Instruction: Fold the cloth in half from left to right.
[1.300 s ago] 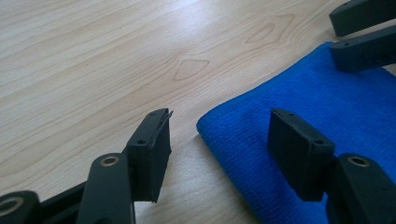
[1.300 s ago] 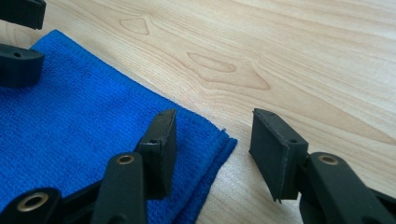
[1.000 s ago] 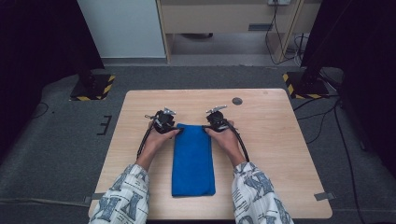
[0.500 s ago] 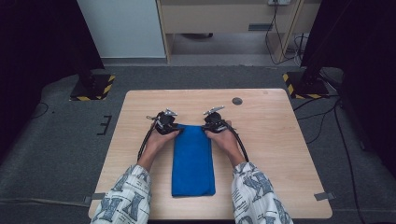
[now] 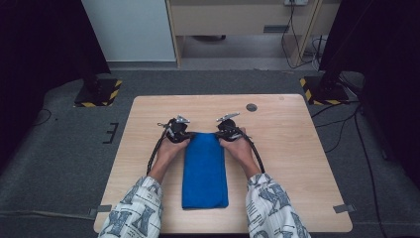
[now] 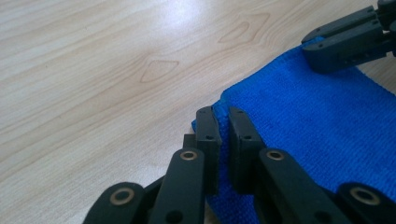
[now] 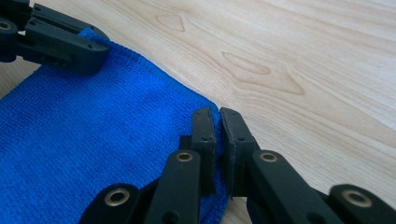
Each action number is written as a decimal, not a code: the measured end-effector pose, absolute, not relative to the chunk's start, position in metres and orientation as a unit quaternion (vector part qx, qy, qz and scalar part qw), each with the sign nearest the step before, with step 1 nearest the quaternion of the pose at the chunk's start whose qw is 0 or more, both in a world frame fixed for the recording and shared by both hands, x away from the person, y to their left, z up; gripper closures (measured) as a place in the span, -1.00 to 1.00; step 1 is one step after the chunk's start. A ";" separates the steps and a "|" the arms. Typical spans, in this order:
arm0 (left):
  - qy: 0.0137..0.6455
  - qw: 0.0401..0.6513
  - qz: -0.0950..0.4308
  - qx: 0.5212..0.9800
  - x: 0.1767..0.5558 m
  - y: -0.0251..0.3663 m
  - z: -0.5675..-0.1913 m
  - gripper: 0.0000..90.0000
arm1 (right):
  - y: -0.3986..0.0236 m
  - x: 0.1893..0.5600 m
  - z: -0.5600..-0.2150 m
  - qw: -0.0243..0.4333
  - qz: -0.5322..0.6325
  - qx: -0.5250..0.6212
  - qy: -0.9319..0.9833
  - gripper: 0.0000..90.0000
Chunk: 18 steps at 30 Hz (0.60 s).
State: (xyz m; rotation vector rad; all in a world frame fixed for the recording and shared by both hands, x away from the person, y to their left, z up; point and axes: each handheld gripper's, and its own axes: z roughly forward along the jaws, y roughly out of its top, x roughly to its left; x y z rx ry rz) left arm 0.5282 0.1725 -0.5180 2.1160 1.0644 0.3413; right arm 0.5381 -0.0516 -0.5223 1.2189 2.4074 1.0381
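Now blue towel flat on table; left tongs and right tongs just closed, pinching far corners.

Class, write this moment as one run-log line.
left gripper: jaws just closed on far left corner of blue cloth | right gripper: just closed on far right corner | cloth flat on table
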 end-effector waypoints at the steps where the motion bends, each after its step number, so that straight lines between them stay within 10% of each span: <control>1: 0.414 0.368 0.133 0.822 0.528 0.172 -0.517 0.88 | -0.052 0.538 -0.521 0.126 0.358 0.417 0.826 0.90; 18: 0.405 0.392 0.142 0.814 0.533 0.160 -0.486 0.90 | -0.072 0.536 -0.499 0.126 0.395 0.416 0.809 0.91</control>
